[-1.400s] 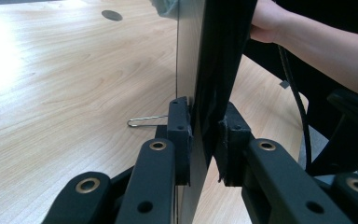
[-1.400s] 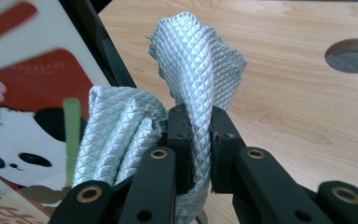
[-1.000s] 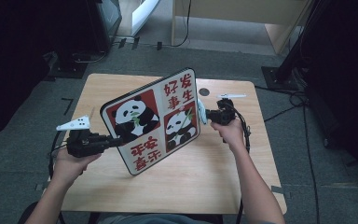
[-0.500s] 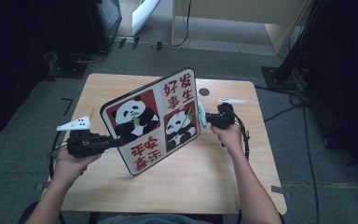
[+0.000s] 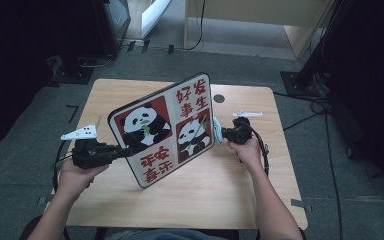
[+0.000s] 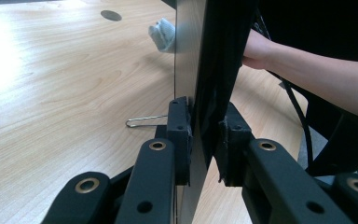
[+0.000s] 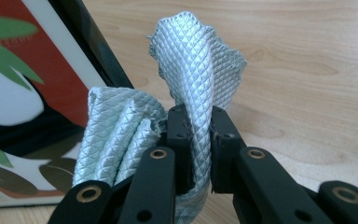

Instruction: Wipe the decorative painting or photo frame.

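A: From above, your left gripper (image 5: 122,150) pinches the panda board's (image 5: 162,129) lower left edge, tilted above the table (image 5: 260,190). Your right gripper (image 5: 219,134) is at its right edge.

B: Left gripper view?

A: Jaws clamp the board (image 6: 200,56) edge-on.

B: Right gripper view?

A: Your gripper (image 7: 199,140) pinches a pale cloth (image 7: 191,70) beside the board (image 7: 32,107).

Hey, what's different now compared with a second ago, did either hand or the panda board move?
The right gripper with its pale cloth has come down a little along the panda board's right edge. The left gripper stays clamped on the board's other edge, holding it tilted up on the table. Nothing was grabbed or let go.
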Action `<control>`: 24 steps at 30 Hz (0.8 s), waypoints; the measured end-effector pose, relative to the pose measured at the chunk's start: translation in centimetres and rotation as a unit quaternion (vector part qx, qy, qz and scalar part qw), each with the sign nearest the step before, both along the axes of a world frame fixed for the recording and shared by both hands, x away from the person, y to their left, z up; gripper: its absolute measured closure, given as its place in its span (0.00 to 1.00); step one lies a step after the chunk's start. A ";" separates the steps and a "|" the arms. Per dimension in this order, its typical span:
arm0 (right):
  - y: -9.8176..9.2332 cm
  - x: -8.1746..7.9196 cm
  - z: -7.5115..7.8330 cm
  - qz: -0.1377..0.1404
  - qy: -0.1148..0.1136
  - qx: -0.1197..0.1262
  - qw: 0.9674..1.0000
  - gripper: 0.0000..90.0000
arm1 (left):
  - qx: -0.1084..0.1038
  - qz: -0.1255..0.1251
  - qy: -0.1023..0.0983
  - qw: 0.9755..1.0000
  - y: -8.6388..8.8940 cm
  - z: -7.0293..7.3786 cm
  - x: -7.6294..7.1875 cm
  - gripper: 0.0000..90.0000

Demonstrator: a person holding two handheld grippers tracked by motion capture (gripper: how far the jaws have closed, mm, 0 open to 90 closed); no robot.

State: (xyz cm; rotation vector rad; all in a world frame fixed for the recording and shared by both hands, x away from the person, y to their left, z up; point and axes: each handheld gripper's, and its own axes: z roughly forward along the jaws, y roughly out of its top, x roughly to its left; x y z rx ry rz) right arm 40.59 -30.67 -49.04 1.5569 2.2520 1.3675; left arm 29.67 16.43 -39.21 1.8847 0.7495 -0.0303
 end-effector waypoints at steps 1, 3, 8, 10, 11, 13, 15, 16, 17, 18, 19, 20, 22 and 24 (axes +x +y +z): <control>0.0 0.0 -0.1 0.004 -0.002 -0.005 1.000 0.90 | 0.000 0.000 0.001 1.000 0.0 0.0 0.0 0.87; 0.0 -0.1 -0.5 0.012 -0.003 -0.019 1.000 0.90 | 0.001 0.001 0.000 1.000 0.0 0.0 0.0 0.87; -0.1 -0.2 -1.1 0.019 0.012 -0.032 0.999 0.90 | 0.004 0.001 0.003 1.000 0.0 0.1 -0.1 0.87; -0.1 -0.2 -1.3 0.023 0.011 -0.040 0.999 0.90 | 0.004 0.002 0.003 1.000 0.0 0.1 -0.1 0.87; -0.2 -0.1 -1.3 0.026 0.010 -0.042 0.999 0.90 | 0.005 0.003 0.003 1.000 0.0 0.1 -0.1 0.87; -0.3 -0.1 -1.4 0.025 0.012 -0.045 0.999 0.90 | 0.004 0.003 0.005 1.000 0.1 0.1 0.0 0.87; -0.5 -0.1 -1.2 0.023 0.010 -0.046 0.999 0.90 | 0.006 0.003 0.004 1.000 0.1 0.1 -0.1 0.86; -0.5 -0.1 -1.1 0.022 0.008 -0.043 0.999 0.90 | 0.008 0.003 0.003 1.000 0.2 0.2 -0.1 0.86; -0.7 -0.1 -1.0 0.021 0.006 -0.042 0.999 0.90 | 0.008 0.004 0.003 1.000 0.3 0.2 -0.1 0.84; -0.8 -0.1 -0.9 0.017 0.003 -0.039 0.999 0.90 | 0.008 0.005 0.003 1.000 0.4 0.3 -0.1 0.83; -0.9 -0.1 -0.8 0.015 0.001 -0.037 0.999 0.90 | 0.006 0.007 0.003 1.000 0.6 0.4 -0.1 0.81; -1.1 -0.1 -0.7 0.014 0.000 -0.037 0.999 0.90 | 0.006 0.007 -0.001 1.000 0.9 0.5 -0.1 0.78; -1.5 -0.1 -0.5 0.005 -0.004 -0.034 0.999 0.90 | 0.006 0.010 -0.005 1.000 1.2 0.7 -0.2 0.75; -1.9 -0.2 -0.3 -0.001 -0.007 -0.031 1.000 0.90 | 0.011 0.009 -0.013 1.000 1.5 0.8 -0.3 0.72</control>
